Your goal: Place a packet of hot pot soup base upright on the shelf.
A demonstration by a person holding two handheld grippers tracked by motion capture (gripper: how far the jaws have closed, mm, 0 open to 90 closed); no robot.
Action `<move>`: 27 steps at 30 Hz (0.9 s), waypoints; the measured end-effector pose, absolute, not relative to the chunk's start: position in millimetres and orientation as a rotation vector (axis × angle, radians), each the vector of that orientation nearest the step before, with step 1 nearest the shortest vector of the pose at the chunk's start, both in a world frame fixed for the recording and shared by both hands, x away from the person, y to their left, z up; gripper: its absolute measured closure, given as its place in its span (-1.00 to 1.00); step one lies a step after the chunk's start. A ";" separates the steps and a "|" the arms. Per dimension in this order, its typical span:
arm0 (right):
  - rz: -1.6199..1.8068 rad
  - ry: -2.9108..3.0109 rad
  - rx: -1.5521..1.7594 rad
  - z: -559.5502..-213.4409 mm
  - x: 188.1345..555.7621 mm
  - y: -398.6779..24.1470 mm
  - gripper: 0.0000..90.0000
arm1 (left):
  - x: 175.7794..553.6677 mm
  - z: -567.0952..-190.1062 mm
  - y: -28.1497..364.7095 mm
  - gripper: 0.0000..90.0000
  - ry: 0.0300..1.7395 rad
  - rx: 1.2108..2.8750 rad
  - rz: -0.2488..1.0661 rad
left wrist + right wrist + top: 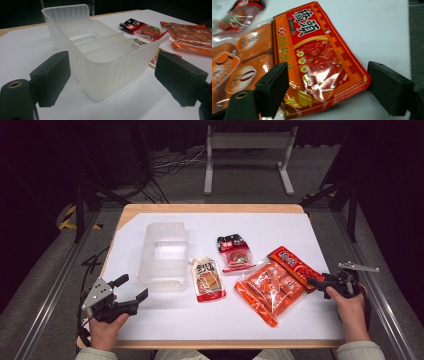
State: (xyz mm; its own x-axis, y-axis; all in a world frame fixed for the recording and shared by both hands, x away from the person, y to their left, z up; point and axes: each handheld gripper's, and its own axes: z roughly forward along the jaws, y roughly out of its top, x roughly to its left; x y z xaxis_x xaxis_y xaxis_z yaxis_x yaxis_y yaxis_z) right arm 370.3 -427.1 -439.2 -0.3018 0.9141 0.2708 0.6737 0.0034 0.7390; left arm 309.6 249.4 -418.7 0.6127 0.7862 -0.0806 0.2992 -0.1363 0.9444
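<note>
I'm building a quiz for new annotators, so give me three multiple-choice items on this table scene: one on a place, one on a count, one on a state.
1. Where does the translucent ribbed plastic bin sit?
A. left part of the white table sheet
B. right edge
C. on the floor

2. How many snack packets lie on the sheet?
A. two
B. four
C. six

3. How do the right tongs stand around the red flat packet with yellow print?
A. shut on it
B. open, jaws either side of its corner
C. lifting it

Answers: 1 A, the high view shows the bin left of the packets. 2 B, four packets lie there. 3 B, the right gripper view shows the jaws spread apart and the packet flat on the sheet.
</note>
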 end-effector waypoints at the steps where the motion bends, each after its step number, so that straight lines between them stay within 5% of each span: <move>1: 1.195 1.991 1.654 -439.1 370.2 -427.0 -0.56 | 309.6 -418.7 249.4 -0.69 0.898 1.710 0.538; 10: 1.306 2.011 1.631 -430.1 365.6 -423.1 -0.28 | 310.5 -419.1 248.4 -0.68 0.901 1.715 0.536; 20: 1.372 2.066 1.572 -429.0 372.2 -411.9 -0.20 | 310.9 -419.9 246.8 -0.68 0.901 1.724 0.532; 27: 1.421 2.054 1.656 -433.6 385.1 -416.1 0.13 | 311.5 -420.4 245.9 -0.68 0.903 1.730 0.533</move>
